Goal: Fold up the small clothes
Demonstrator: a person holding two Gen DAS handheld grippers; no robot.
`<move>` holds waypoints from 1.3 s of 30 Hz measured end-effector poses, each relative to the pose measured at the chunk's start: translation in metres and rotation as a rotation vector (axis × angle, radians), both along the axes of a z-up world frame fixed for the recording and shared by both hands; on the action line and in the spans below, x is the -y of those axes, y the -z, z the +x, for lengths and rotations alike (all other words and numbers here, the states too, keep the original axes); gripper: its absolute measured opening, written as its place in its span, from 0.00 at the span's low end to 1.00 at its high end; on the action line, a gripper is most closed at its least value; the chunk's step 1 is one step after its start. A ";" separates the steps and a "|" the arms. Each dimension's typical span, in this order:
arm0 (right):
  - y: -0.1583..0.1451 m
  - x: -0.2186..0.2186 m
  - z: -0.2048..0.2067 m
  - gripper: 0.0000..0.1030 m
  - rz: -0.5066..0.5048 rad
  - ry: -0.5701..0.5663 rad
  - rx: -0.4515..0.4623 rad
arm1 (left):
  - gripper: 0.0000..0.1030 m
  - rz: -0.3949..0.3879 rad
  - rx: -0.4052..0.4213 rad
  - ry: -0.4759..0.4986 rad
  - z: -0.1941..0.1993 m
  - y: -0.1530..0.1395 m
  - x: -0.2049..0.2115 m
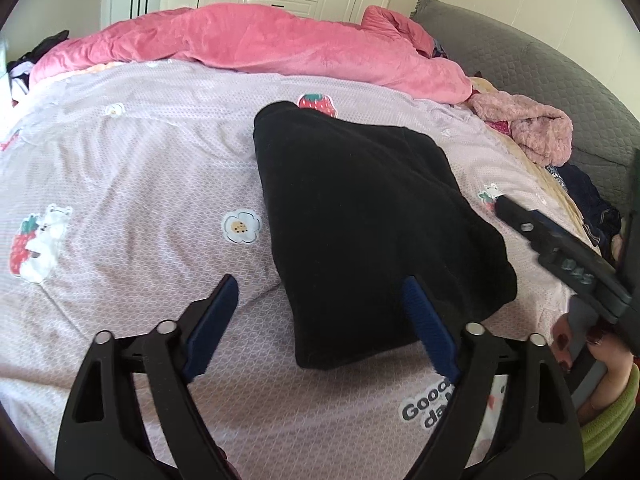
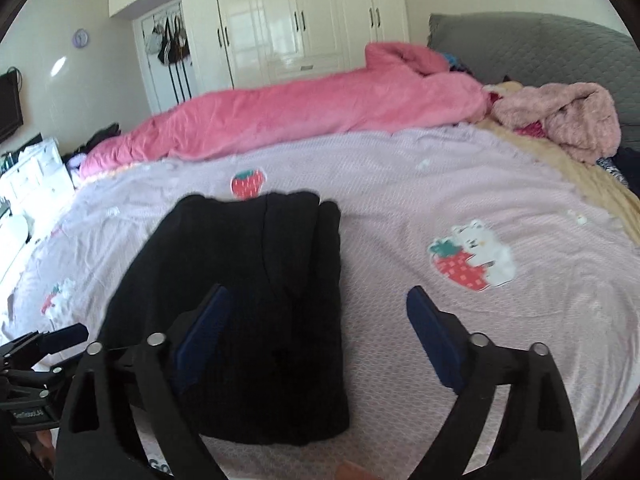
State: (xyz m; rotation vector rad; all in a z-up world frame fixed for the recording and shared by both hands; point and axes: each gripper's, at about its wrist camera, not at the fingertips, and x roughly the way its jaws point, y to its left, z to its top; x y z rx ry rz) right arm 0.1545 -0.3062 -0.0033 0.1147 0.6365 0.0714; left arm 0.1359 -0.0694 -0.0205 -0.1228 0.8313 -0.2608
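Note:
A black garment (image 1: 360,216) lies folded into a compact block on the pink patterned bedsheet (image 1: 132,168). It also shows in the right wrist view (image 2: 248,288). My left gripper (image 1: 320,292) is open and empty, hovering over the garment's near left corner. My right gripper (image 2: 318,304) is open and empty, above the garment's near right edge. The right gripper also shows at the right edge of the left wrist view (image 1: 560,248), beside the garment. The left gripper shows at the lower left of the right wrist view (image 2: 44,344).
A rolled pink blanket (image 1: 248,48) lies across the far side of the bed. A fluffy pink garment (image 1: 528,128) and dark clothes (image 1: 588,204) are piled by the grey headboard (image 1: 540,68). White wardrobes (image 2: 304,20) stand behind.

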 end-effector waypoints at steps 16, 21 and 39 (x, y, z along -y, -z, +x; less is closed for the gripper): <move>-0.036 0.001 -0.074 0.96 0.016 -0.025 0.116 | 0.91 0.017 0.114 -0.070 -0.039 -0.039 -0.015; -0.042 0.001 -0.092 0.96 0.019 -0.036 0.126 | 0.91 0.037 0.120 -0.065 -0.052 -0.042 -0.018; 0.003 -0.010 -0.113 0.96 -0.021 -0.030 -0.065 | 0.91 0.077 0.048 -0.092 -0.089 -0.010 -0.029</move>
